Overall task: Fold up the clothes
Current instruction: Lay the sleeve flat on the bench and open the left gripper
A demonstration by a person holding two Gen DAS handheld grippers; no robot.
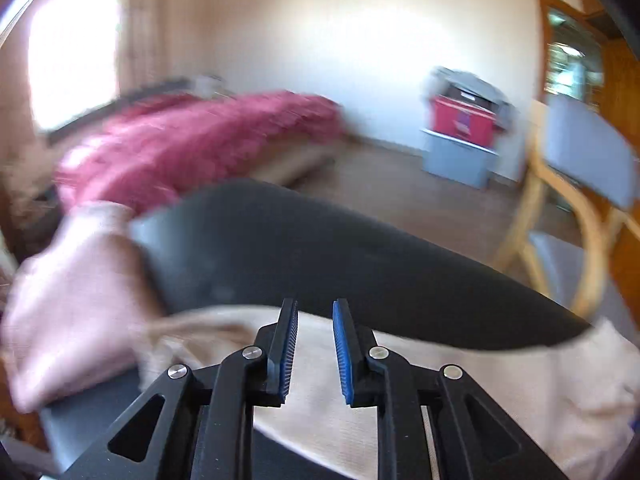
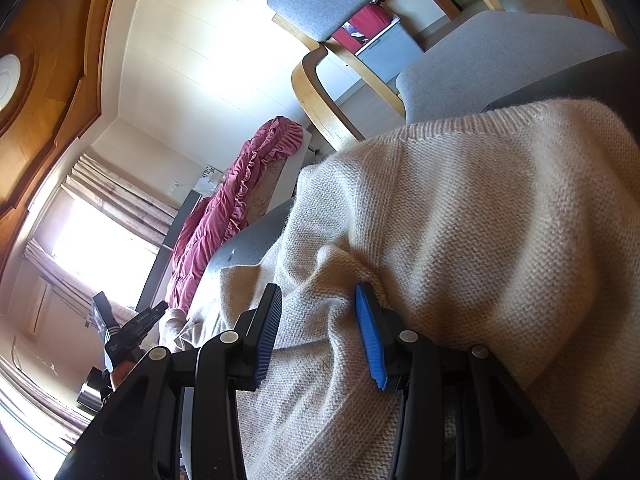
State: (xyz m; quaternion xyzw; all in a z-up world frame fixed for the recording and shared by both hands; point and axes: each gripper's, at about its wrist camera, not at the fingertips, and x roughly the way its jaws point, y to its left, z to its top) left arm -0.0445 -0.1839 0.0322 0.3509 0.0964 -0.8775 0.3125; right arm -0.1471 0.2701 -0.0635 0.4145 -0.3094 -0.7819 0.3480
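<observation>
Pointing forward with its blue fingers (image 1: 289, 346) a little apart and holding nothing, the left gripper (image 1: 315, 346) sits low in the middle of its blurry picture, just above the cream sweater (image 1: 460, 396) on the dark table (image 1: 320, 248). A pink cloth (image 1: 72, 304) lies at the left. The right gripper (image 2: 320, 332) has its fingers (image 2: 370, 336) wide, with a soft fold of the sweater (image 2: 460, 220) between them. The sweater fills the right side. A red blanket (image 2: 216, 224) and a grey chair (image 2: 500, 60) sit farther up.
</observation>
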